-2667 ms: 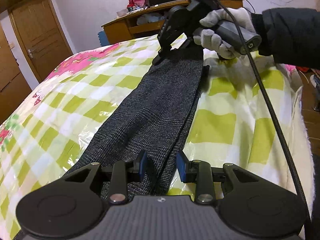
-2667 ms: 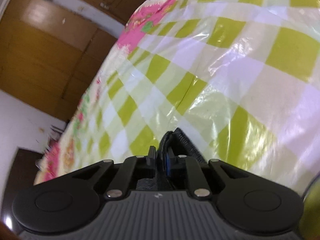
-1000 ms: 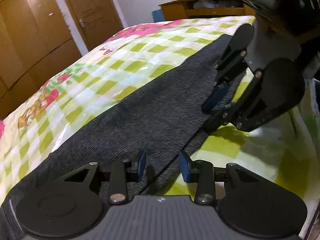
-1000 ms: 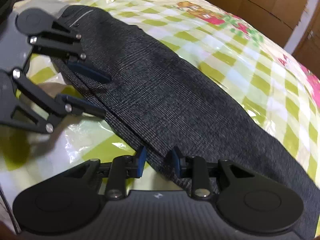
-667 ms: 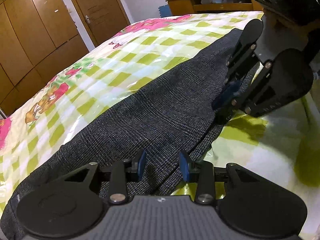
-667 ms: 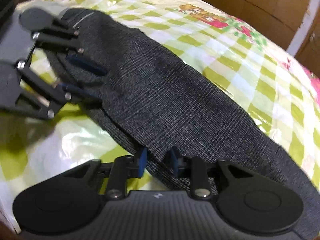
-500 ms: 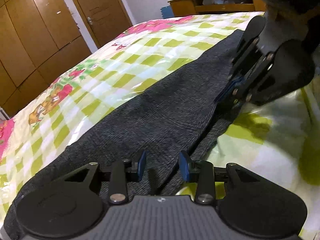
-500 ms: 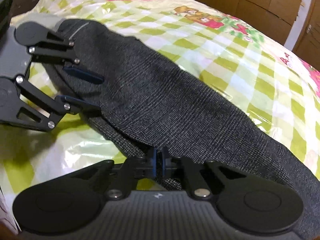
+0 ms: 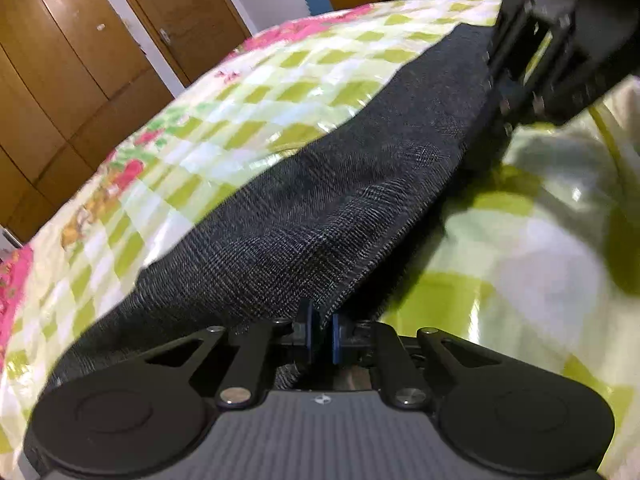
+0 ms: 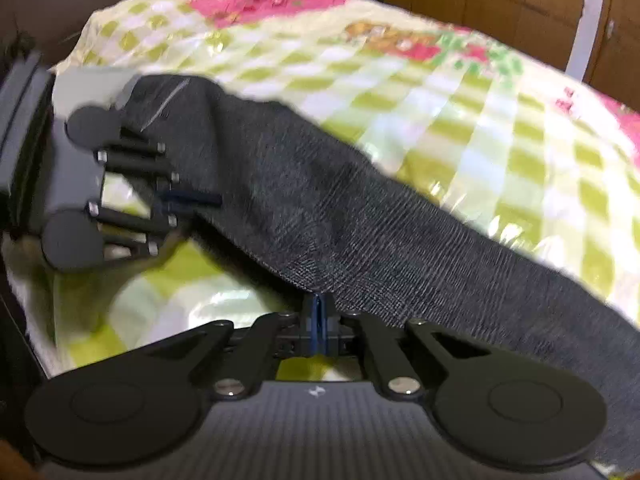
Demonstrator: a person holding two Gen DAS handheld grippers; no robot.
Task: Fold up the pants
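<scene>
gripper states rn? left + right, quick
Left gripper: closed, fingers pinching the near edge of the gray pants.
Right gripper: closed, fingers pinching the same edge of the pants further along.

Left gripper (image 9: 321,334): black linkage arms, silver screws, round black side discs, ribbed grey body with a small logo, blue pads. Right gripper (image 10: 319,326) looks alike.
</scene>
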